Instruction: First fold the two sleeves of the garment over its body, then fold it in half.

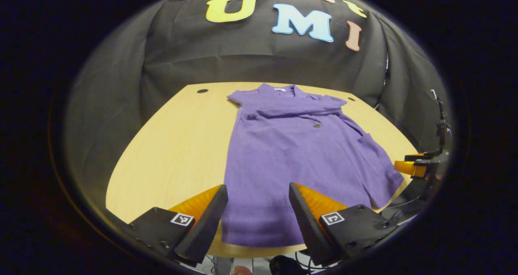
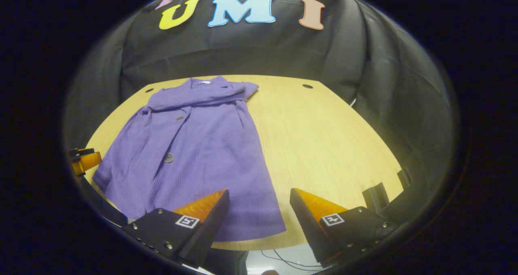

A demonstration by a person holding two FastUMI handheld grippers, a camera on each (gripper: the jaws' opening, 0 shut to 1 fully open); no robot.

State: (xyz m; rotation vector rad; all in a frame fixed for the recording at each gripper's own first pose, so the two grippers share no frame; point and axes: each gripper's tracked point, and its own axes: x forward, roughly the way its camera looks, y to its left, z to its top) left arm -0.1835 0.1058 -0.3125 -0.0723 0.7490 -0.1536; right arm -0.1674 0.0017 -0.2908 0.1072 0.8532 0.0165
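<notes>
A purple buttoned garment [image 1: 299, 153] lies flat on the light wooden table [image 1: 178, 145], collar at the far side, hem toward me. Both short sleeves [image 1: 299, 109] are folded across the chest just below the collar. My left gripper [image 1: 258, 194] hangs open above the hem near the table's front edge, with nothing between its fingers. In the right gripper view the garment [image 2: 194, 153] covers the table's left half, and my right gripper [image 2: 259, 198] stands open over the hem's right corner. The other gripper shows at the right edge [image 1: 412, 168] of the left gripper view and at the left edge [image 2: 83, 161] of the right gripper view.
The table [image 2: 332, 145] has round holes near its far corners [image 1: 202, 91] [image 2: 307, 86]. Black cloth walls close in behind and on both sides. Cables [image 2: 283, 261] hang below the front edge. Bare wood lies left of the garment in the left gripper view.
</notes>
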